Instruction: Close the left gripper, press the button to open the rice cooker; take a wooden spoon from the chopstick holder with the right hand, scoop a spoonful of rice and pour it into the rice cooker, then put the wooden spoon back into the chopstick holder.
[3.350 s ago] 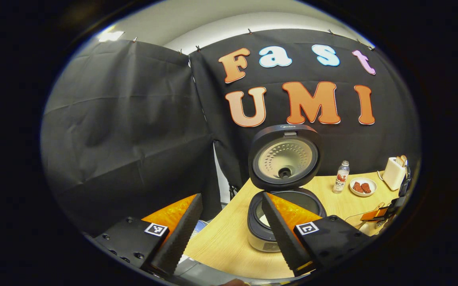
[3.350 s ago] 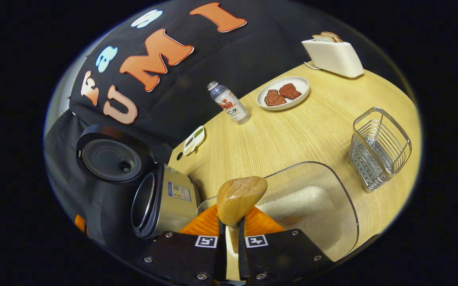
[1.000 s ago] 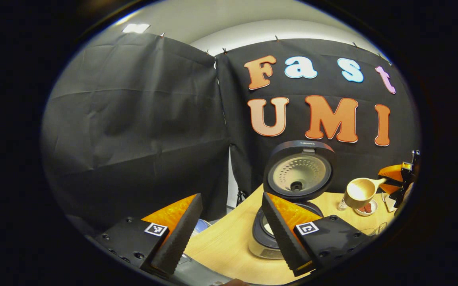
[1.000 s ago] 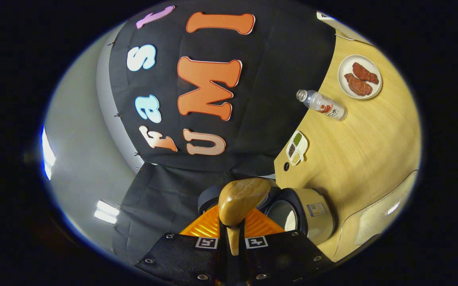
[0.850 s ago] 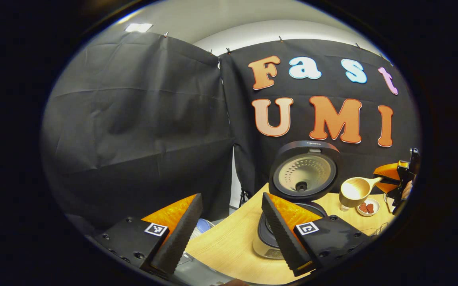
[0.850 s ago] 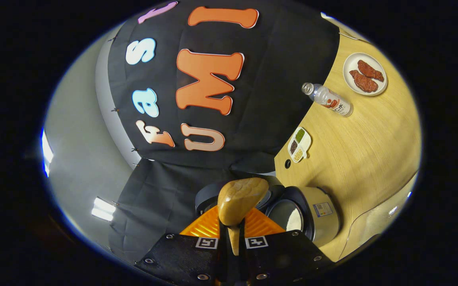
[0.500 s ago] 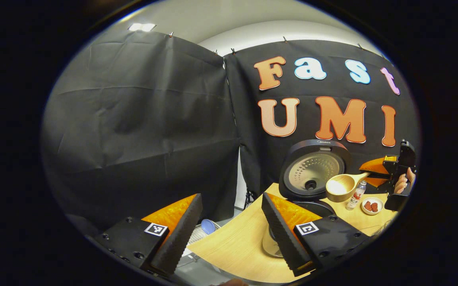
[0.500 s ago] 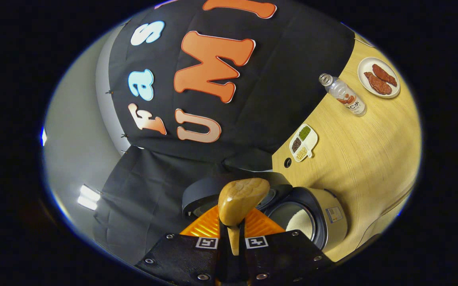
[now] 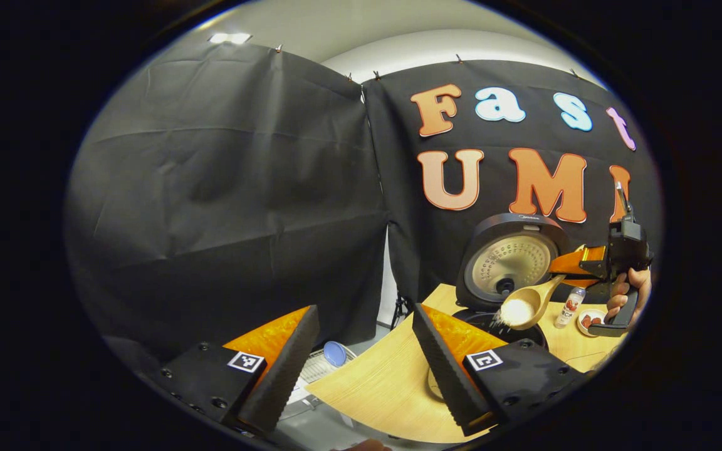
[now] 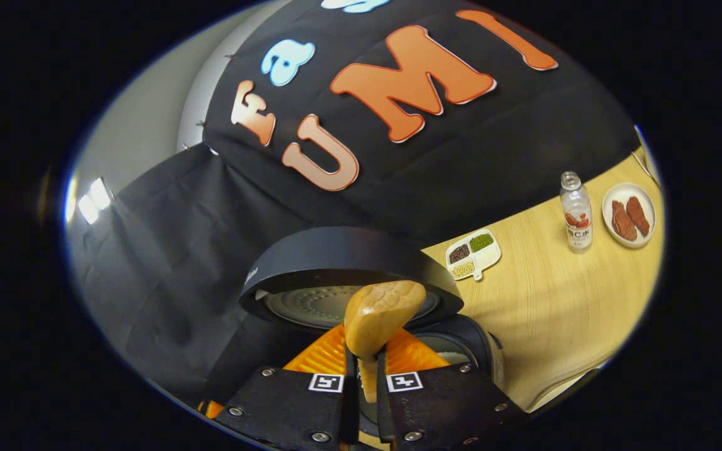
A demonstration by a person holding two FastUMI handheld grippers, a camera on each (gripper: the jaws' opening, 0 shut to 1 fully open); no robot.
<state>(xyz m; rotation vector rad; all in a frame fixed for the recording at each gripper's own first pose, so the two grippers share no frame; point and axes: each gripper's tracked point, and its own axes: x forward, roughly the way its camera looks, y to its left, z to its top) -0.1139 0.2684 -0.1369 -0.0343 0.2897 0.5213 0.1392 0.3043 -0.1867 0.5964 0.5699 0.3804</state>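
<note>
We pour rice – right gripper (image 10: 366, 369) clamped on the wooden spoon (image 9: 523, 307), tipped over the open rice cooker (image 9: 511, 269); left gripper (image 9: 361, 369) wide open, empty. Next, the spoon returns to its holder.

A light wooden table (image 10: 561, 313) is serving as the landmark. Toward its back edge, a small white divided dish (image 10: 474, 253) is sitting with dark, green and pale grains in its three sections. Farther along the table from the dish, a clear bottle (image 10: 576, 215) with a red and white label is standing upright. Just beside the bottle, a round white plate (image 10: 629, 215) is carrying two reddish-brown pieces of food. In the left gripper view, below the table's near edge, a pale tray-like thing with a blue round object (image 9: 334, 353) is lying, too small to identify.
</note>
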